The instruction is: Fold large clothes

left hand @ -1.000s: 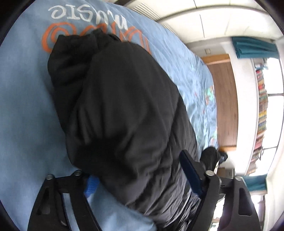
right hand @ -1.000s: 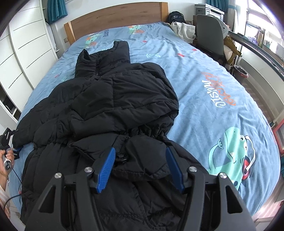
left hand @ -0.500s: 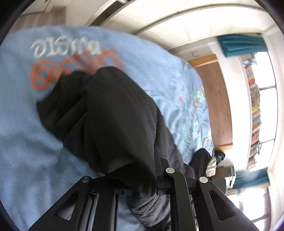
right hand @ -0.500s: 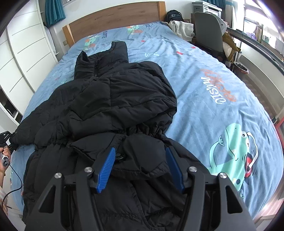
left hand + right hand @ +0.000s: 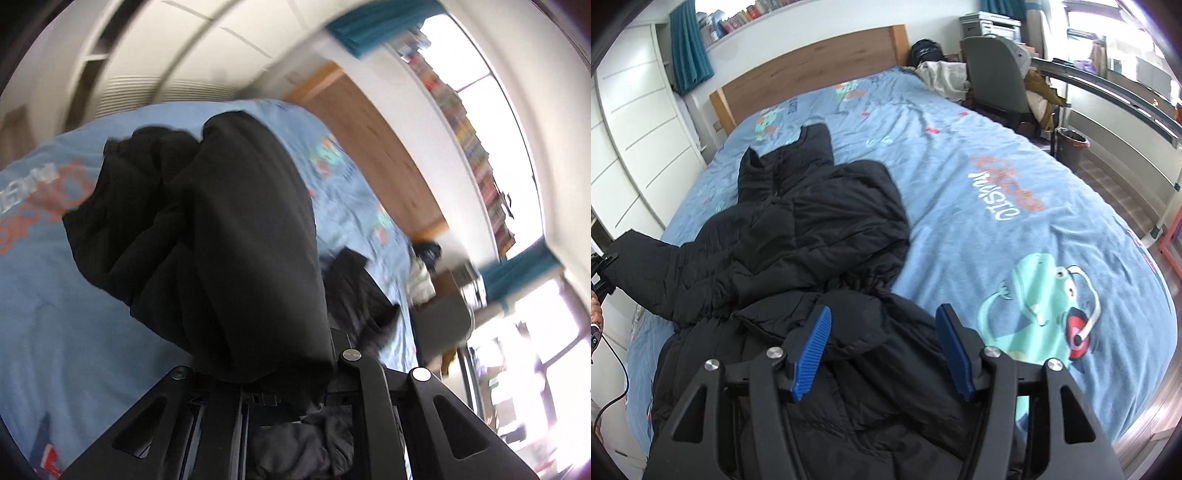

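Observation:
A large black puffer jacket (image 5: 812,236) lies on the blue bed (image 5: 979,229), collar toward the headboard. One sleeve is folded over the body. My right gripper (image 5: 882,347) is open and empty, hovering over the jacket's lower part. My left gripper (image 5: 266,380) is shut on the cuff of the other sleeve (image 5: 240,240), and holds it raised off the bed at the left edge; in the right wrist view the lifted sleeve (image 5: 639,266) and the left gripper (image 5: 602,269) show at far left. The left fingertips are hidden by the fabric.
A wooden headboard (image 5: 812,77) stands at the far end. White wardrobes (image 5: 635,140) line the left side. A grey chair (image 5: 993,81) with clothes and a bin (image 5: 1071,144) stand to the right of the bed.
My left gripper closed on the sleeve cuff and lifted it up off the bed, tilting upward. My right gripper stayed open and moved slightly.

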